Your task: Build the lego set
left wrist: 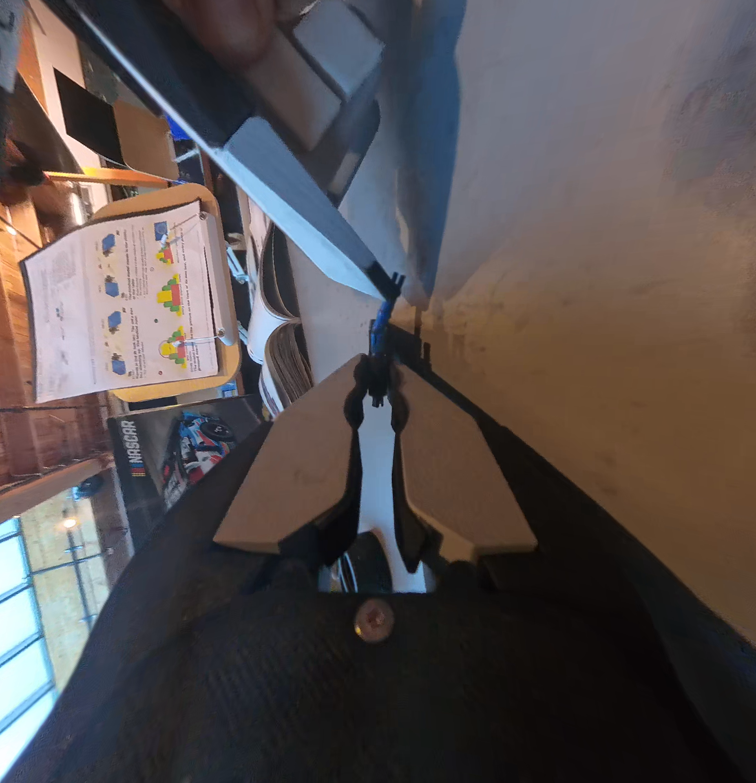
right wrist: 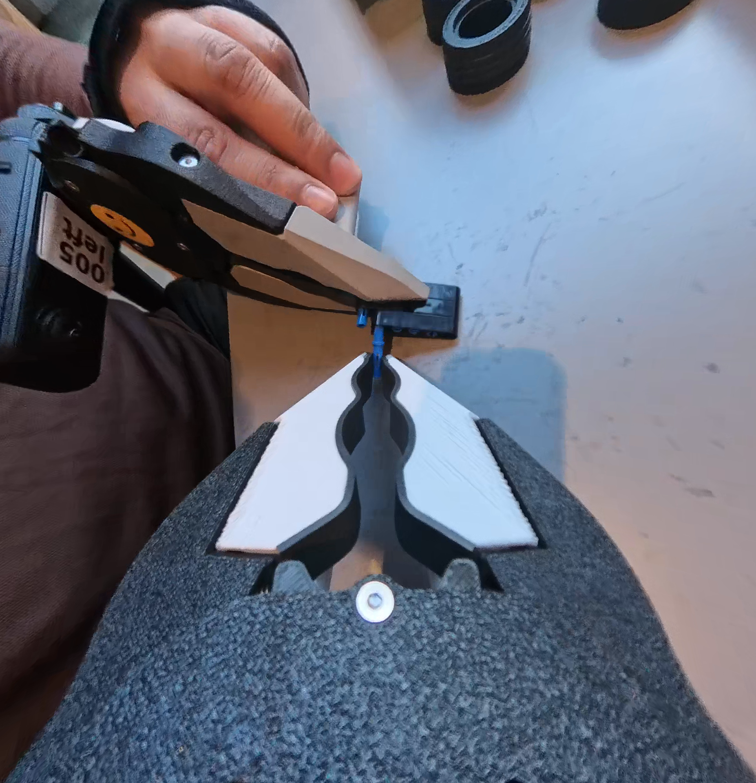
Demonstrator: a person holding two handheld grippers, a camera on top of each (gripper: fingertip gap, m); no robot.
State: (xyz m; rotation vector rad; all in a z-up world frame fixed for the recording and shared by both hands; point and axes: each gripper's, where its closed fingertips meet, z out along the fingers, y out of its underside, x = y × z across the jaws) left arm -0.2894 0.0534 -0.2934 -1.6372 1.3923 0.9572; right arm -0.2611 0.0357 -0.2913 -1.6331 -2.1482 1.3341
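Pinching blue pin (right wrist: 378, 339); clamping black beam (right wrist: 427, 315)

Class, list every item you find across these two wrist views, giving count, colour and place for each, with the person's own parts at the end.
Blue pin: one, blue, in the right gripper's tips, its far end at the black piece.
Black lego piece: one, black, held by the left gripper above the table.
Second blue pin: one, blue, sticking out of the black piece's left end.
Tyres: at least two, black, at the table's far edge.
Table: one, white, scuffed.
Instruction sheet: one, white with coloured pictures, propped on a wooden stand.
Set box: one, dark with a car picture, below the stand.
Left gripper: jaws closed on the black piece.
Right gripper: jaws closed on the pin.
Hand: one, on the left gripper.
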